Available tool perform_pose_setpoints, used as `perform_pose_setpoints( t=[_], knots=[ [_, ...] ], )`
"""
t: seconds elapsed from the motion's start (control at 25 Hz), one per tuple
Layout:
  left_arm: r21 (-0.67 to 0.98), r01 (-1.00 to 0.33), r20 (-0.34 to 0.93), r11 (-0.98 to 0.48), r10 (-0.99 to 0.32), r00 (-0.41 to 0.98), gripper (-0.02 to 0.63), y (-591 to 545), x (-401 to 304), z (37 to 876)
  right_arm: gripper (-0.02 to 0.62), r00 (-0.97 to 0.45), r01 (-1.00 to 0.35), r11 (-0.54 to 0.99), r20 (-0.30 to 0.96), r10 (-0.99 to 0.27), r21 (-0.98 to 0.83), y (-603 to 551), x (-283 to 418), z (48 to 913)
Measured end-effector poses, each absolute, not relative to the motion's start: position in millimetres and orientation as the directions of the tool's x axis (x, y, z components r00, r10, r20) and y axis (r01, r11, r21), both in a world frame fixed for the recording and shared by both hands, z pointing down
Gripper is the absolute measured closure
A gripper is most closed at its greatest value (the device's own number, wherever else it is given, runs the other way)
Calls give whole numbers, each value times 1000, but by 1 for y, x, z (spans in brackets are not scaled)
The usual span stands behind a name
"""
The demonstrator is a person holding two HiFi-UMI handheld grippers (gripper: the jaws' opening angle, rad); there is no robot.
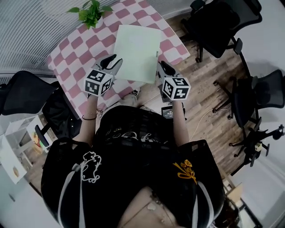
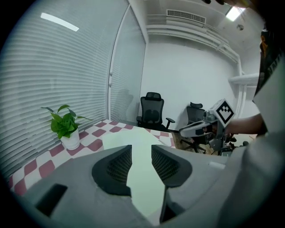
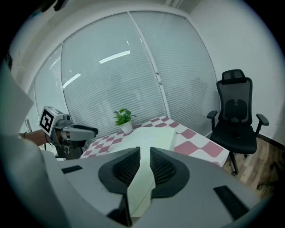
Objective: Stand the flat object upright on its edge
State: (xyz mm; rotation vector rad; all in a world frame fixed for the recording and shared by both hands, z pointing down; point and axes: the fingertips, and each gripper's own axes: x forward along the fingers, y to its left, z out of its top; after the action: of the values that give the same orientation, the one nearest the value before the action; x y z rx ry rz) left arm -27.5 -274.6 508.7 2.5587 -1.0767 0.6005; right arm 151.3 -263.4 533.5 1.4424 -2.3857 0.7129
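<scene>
A pale green flat board (image 1: 137, 51) lies on the pink-and-white checked table (image 1: 75, 53), and its near edge reaches the table's front. My right gripper (image 1: 162, 67) is at the board's near right corner. In the right gripper view the gripper (image 3: 145, 156) is shut on the board (image 3: 151, 138), whose edge runs between the pads. My left gripper (image 1: 114, 61) is at the near left corner. In the left gripper view its jaws (image 2: 141, 153) stand slightly apart over the board (image 2: 133, 142) and the pads do not press on it.
A potted plant (image 1: 91, 13) stands at the table's far left corner. Black office chairs (image 1: 222, 22) stand on the wooden floor to the right, with another (image 1: 22, 91) at the left. Window blinds run behind the table. The person's body fills the lower head view.
</scene>
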Motion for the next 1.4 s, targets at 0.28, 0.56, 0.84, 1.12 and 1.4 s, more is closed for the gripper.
perform_pose_setpoints(
  t=[0.28,0.56,0.84,1.12,1.4],
  knots=[
    [234,-701,554,-674,-500,666,327,-321,-41,560,389,-506,-857,320,539,-673,-404,-313,150,578],
    [428,-684,585,-591,-395,708,218,-344,-48,613,332,-503,-856,253,620,-602,-450,-335,148,620],
    [584,-660,527,-473,-398,751,216,-363,-45,632,328,-544,-801,143,607,-579,-581,-346,144,638],
    [633,-634,514,-444,-371,773,218,-364,-39,640,328,-575,-773,137,592,-564,-619,-348,144,641],
    [581,-666,562,-468,-362,744,232,-360,-40,637,329,-552,-804,166,615,-563,-571,-345,144,637]
  ],
)
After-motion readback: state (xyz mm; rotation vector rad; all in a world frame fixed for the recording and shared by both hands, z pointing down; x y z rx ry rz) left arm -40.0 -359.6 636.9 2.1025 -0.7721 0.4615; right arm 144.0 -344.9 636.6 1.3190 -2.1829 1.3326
